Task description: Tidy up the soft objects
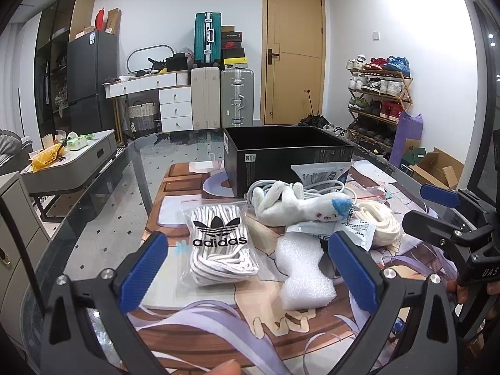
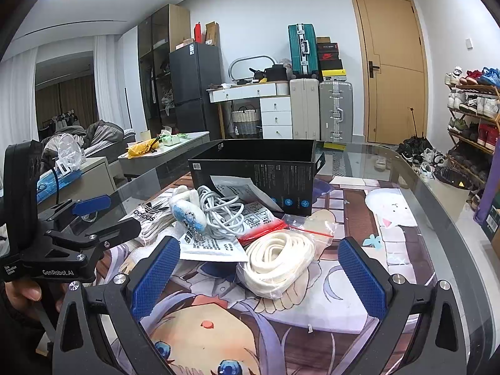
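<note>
Black empty box [image 1: 287,156] sits mid-frame behind the soft clutter as likely drop target; left gripper [image 1: 248,268] spread around adidas socks [image 1: 220,243], right gripper [image 2: 259,278] spread around bagged laces [image 2: 278,264].

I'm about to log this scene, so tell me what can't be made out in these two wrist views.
- Black box floor: both views, hidden by its near wall.
- Pouch print: left view, too small; plush toy covers part.
- White cable ends: right view, lost in the pile.
- Foam block: right view, mostly behind the left gripper.
- Right gripper handle: cut off by the bottom edge.
</note>
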`<state>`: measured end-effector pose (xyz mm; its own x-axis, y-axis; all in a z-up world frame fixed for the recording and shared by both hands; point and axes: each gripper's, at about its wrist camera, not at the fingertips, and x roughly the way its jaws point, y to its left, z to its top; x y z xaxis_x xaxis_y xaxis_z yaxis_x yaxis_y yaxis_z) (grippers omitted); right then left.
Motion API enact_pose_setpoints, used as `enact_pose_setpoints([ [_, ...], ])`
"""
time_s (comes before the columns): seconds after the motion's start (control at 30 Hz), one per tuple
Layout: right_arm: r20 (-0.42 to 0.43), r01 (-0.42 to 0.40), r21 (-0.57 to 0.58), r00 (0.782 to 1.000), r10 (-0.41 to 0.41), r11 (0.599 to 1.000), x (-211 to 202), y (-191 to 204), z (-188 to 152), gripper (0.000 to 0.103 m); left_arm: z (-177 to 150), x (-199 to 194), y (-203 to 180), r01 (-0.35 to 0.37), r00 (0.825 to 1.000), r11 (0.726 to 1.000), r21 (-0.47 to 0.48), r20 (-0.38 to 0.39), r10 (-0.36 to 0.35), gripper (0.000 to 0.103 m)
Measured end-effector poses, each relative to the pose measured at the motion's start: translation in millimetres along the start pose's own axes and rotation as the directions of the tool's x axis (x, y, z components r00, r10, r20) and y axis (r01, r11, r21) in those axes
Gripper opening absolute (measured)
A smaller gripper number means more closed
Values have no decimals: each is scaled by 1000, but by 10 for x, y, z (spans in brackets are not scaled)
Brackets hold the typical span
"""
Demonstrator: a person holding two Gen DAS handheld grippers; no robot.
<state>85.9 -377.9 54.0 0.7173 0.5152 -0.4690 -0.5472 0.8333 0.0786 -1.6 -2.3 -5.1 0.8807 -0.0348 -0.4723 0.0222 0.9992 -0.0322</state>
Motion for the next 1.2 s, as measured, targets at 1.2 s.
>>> enact_pose_setpoints([
  [1.2, 4, 2, -2, 1000, -2, 1000, -12, -1, -13, 103, -38, 71, 21, -13, 1000, 1000, 8, -10, 13, 103],
])
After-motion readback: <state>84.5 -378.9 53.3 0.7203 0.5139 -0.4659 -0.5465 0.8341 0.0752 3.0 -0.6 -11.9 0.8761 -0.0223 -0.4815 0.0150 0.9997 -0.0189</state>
